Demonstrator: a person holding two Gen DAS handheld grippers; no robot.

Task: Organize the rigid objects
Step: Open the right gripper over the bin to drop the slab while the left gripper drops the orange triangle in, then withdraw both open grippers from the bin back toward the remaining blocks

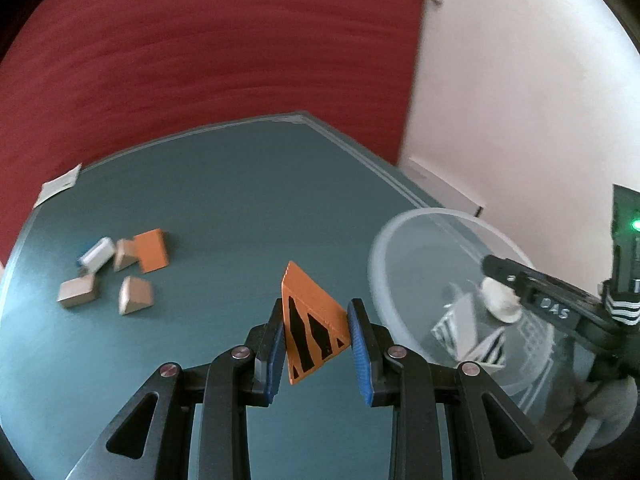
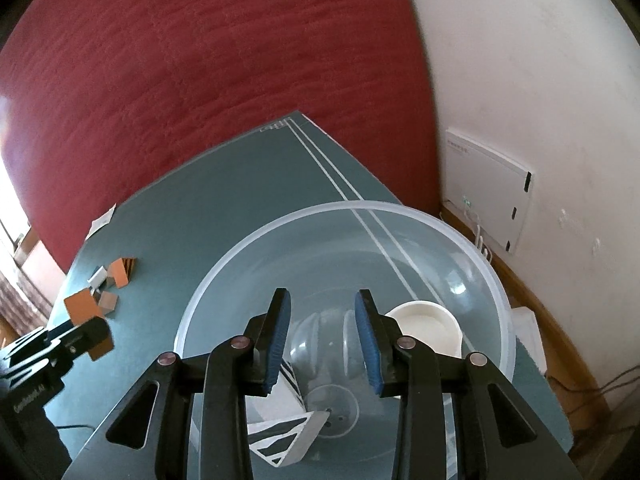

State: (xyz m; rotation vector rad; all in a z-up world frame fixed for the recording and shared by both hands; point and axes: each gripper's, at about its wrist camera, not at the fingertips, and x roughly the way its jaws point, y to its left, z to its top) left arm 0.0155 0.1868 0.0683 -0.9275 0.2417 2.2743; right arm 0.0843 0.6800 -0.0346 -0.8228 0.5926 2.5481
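Observation:
My left gripper (image 1: 318,306) is shut on an orange wedge (image 1: 312,320) with black stripes, held above the teal table (image 1: 240,200). It stands left of a clear plastic bowl (image 1: 400,224). My right gripper (image 2: 322,296) hovers over the bowl (image 2: 280,220), its jaws a narrow gap apart with nothing between them. In the bowl lie a white cup (image 2: 424,324) and a white striped wedge (image 2: 288,436). Several loose blocks sit at the table's left: an orange block (image 1: 152,250), a white block (image 1: 96,254) and tan blocks (image 1: 136,296).
A white card (image 1: 60,184) lies on the table's far left edge. A red backdrop (image 2: 200,80) rises behind the table, with a white wall and a wall panel (image 2: 488,204) to the right. The bowl stands close to the table's right edge.

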